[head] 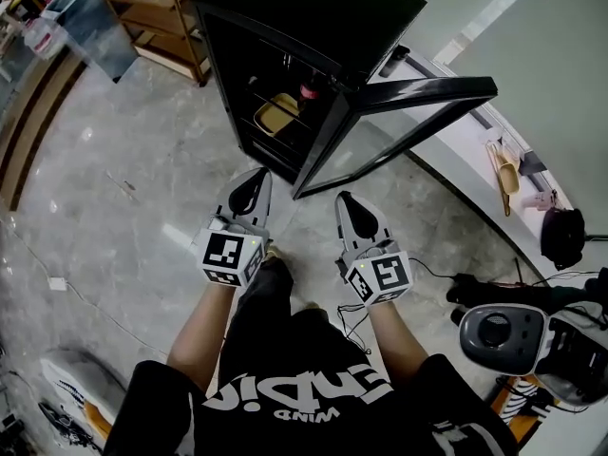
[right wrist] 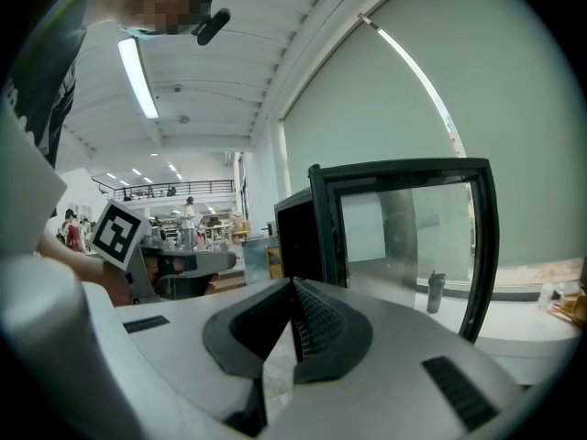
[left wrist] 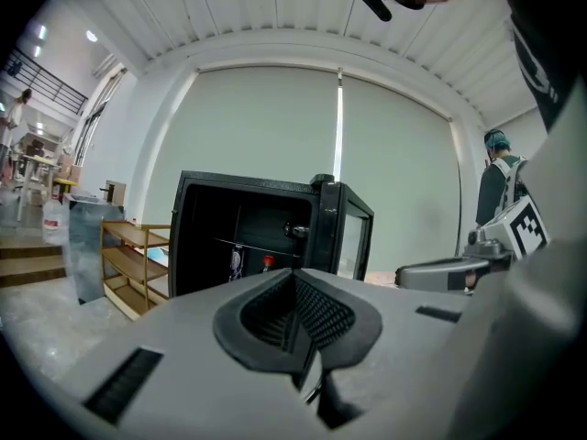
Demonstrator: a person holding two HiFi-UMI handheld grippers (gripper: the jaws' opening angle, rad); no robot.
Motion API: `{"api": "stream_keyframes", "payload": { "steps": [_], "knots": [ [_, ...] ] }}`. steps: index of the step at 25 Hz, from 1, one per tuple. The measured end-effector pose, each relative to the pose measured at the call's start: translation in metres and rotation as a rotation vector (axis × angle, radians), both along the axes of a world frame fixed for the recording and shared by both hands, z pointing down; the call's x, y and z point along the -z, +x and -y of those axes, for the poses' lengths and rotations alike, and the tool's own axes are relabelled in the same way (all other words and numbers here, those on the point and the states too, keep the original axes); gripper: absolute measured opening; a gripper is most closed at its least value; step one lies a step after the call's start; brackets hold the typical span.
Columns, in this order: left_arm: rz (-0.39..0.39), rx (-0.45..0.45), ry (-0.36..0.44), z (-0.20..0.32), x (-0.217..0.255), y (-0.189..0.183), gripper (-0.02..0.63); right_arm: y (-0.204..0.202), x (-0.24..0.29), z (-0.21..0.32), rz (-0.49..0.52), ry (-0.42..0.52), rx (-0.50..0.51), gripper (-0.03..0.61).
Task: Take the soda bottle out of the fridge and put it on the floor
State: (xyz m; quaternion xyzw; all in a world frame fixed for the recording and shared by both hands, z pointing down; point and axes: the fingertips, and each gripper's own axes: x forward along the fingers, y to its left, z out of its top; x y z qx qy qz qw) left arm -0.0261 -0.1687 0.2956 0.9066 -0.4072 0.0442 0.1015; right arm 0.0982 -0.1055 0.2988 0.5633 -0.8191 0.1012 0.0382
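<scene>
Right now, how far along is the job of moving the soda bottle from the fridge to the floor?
Done: the fridge door stands open. In hand: nothing; the left gripper and the right gripper are both shut and empty, in front of the fridge. Left: the soda bottle stands on a shelf inside, so reaching in, gripping it and setting it on the floor all remain.

The grey marble floor (head: 114, 217) carries the black fridge (head: 304, 12), its door swung open. A wooden rack (head: 161, 17) stands near it and a white shoe (head: 81, 383) lies well apart.
</scene>
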Motion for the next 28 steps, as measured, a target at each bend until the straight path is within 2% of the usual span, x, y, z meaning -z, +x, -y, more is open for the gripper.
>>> {"api": "stream_keyframes", "payload": {
  "steps": [3,8,11,13,14,15,20,28],
  "knots": [
    [-0.019,0.013,0.020,0.005,-0.011,0.000,0.008,-0.008,-0.011,-0.001,-0.005,0.020,0.021,0.025],
    [-0.007,0.013,0.032,0.009,-0.026,0.001,0.015,-0.009,-0.025,-0.003,-0.003,0.024,0.020,0.025],
    [-0.024,0.007,0.022,0.011,-0.032,0.000,0.161,-0.010,-0.029,-0.005,-0.004,0.014,0.018,0.025],
    [-0.035,0.022,0.030,0.015,-0.033,0.000,0.310,-0.009,-0.028,-0.004,-0.007,0.012,0.018,0.025],
    [-0.034,0.029,0.034,0.019,-0.034,0.001,0.354,-0.008,-0.028,-0.003,-0.008,0.012,0.017,0.025],
    [-0.029,0.030,0.035,0.022,-0.036,0.003,0.371,-0.007,-0.027,-0.001,-0.007,0.011,0.015,0.025],
    [-0.023,0.008,0.018,0.046,-0.059,0.015,0.373,-0.003,-0.033,0.003,0.005,-0.002,0.000,0.025],
    [0.008,-0.035,0.038,0.119,-0.102,0.058,0.373,0.008,-0.049,0.008,0.020,-0.031,-0.023,0.025]
  ]
}}
